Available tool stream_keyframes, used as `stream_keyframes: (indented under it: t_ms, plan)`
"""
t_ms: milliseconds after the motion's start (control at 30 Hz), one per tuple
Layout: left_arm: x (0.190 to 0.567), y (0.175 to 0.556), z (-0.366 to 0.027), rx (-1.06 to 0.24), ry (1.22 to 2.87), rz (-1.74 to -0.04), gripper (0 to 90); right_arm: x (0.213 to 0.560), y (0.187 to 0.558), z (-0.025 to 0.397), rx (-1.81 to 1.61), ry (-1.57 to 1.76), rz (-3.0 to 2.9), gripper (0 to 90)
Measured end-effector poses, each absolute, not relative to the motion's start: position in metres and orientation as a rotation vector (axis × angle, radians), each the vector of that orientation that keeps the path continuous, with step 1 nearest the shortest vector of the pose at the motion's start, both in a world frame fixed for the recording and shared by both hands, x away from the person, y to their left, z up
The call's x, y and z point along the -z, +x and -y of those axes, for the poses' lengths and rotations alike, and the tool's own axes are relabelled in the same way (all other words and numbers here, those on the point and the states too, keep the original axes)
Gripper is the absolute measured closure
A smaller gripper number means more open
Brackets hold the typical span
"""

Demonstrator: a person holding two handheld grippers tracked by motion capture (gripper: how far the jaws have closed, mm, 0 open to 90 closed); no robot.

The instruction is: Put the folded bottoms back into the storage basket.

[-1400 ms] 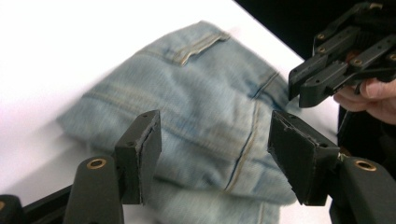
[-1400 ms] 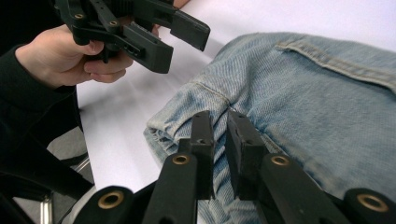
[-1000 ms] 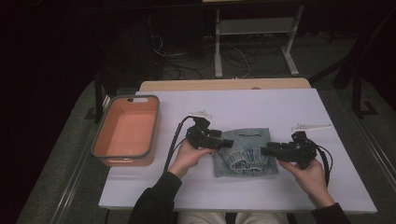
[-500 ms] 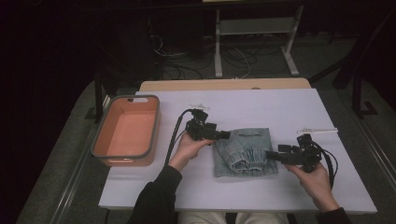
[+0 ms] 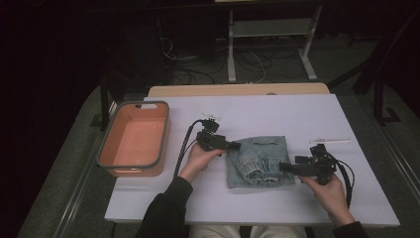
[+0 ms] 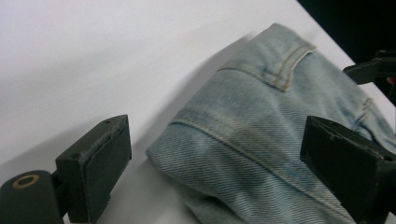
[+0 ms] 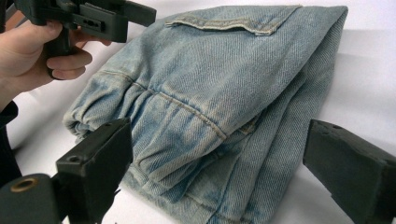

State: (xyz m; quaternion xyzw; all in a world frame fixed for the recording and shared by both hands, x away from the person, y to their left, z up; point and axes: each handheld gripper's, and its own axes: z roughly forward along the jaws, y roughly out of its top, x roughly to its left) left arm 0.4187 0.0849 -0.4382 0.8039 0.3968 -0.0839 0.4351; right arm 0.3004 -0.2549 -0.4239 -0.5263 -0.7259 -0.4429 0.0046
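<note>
A folded pair of light denim jeans [image 5: 257, 161] is seen lying flat near the middle of the white table [image 5: 277, 111], folded edges stacked and an elastic cuff turned toward the person. The left gripper [image 5: 236, 146] is held at the jeans' left edge, up by the far corner, and its jaws are spread wide in the left gripper view, one over bare table and the other over the cloth, with nothing pinched between them. The right gripper [image 5: 283, 167] is pointed in from the opposite side, low at the jeans' right edge; its jaws are likewise parted wide, and the folded stack is framed between them in the right gripper view without being clamped. Whether either tip is touching the denim cannot be told. An orange bin [image 5: 132, 139] with a grey rim is set well apart at the table's left side. A thin pale strip [image 5: 330, 141] is spotted just beyond the right gripper.
</note>
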Motion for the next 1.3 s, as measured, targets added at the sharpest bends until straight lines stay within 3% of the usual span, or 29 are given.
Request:
stream_keyframes:
  t_ms: [433,500,700,833,1300]
  plan:
    - [0.45,0.421,-0.088,0.249,1.976,-1.028,10.1,0.431,0.308,0.246,1.329,-1.704,2.274,11.2]
    - [0.451,0.42,-0.088,0.265,1.963,-1.028,14.3,0.433,0.31,0.245,1.284,-1.724,2.275,11.5]
    - [0.452,0.418,-0.086,0.261,1.96,-1.022,15.4,0.438,0.311,0.246,1.228,-1.763,2.225,11.5]
    - [0.454,0.416,-0.085,0.285,1.946,-1.007,23.5,0.44,0.311,0.246,1.221,-1.773,2.195,12.1]
    - [0.458,0.415,-0.088,0.317,1.912,-1.012,32.6,0.446,0.311,0.247,1.217,-1.781,2.129,12.3]
